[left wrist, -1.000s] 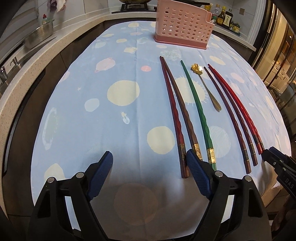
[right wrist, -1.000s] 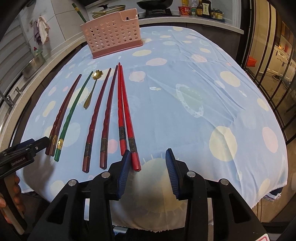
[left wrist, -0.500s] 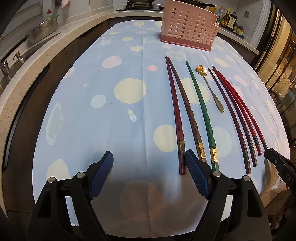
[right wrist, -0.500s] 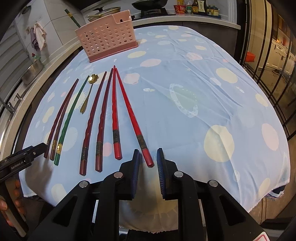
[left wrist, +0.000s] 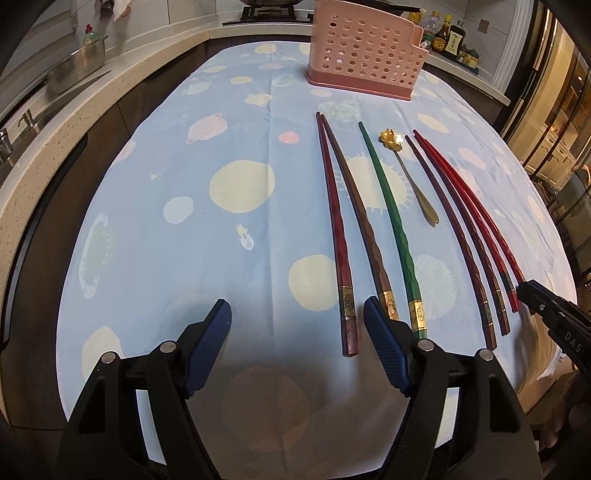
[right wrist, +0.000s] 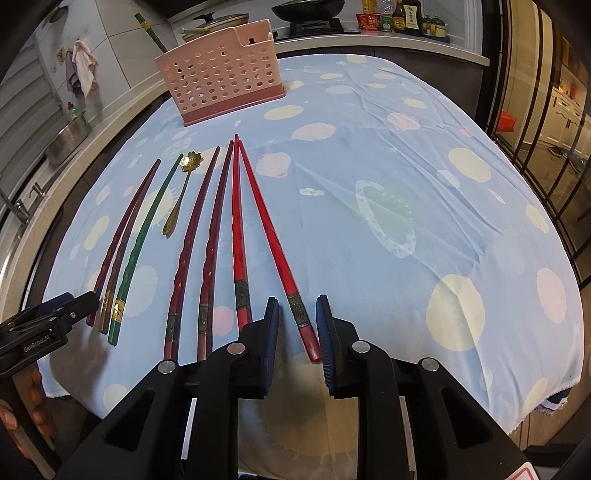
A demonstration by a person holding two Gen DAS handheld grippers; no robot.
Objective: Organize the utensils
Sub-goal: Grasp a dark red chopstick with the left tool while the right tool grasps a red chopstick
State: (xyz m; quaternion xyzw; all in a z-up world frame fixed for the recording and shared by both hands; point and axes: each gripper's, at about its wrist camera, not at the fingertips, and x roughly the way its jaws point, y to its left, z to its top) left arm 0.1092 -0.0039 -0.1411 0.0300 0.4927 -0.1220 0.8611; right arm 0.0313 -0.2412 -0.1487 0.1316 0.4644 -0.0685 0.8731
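Note:
Several chopsticks lie side by side on the blue spotted tablecloth (left wrist: 240, 229): a dark red one (left wrist: 338, 236), a brown one (left wrist: 364, 229), a green one (left wrist: 393, 225), a maroon pair (right wrist: 199, 243) and a bright red pair. A gold flower spoon (left wrist: 408, 177) lies among them. A pink perforated holder (left wrist: 364, 55) stands at the far end, with a green chopstick (right wrist: 149, 31) in it. My left gripper (left wrist: 297, 343) is open, its right finger beside the brown chopstick's end. My right gripper (right wrist: 297, 332) is open with the outer red chopstick's (right wrist: 273, 236) handle end between its fingers, apart from both.
A counter with a metal pot (left wrist: 77, 68) and sink taps runs along the left. A stove and sauce bottles (left wrist: 448, 37) stand behind the holder. Dark railings (right wrist: 546, 122) line the right side. The cloth hangs over the near table edge.
My right gripper narrowed around the outer red chopstick's end and swung it to the right, away from its partner, then widened a little. My left gripper drifted slightly and stayed open.

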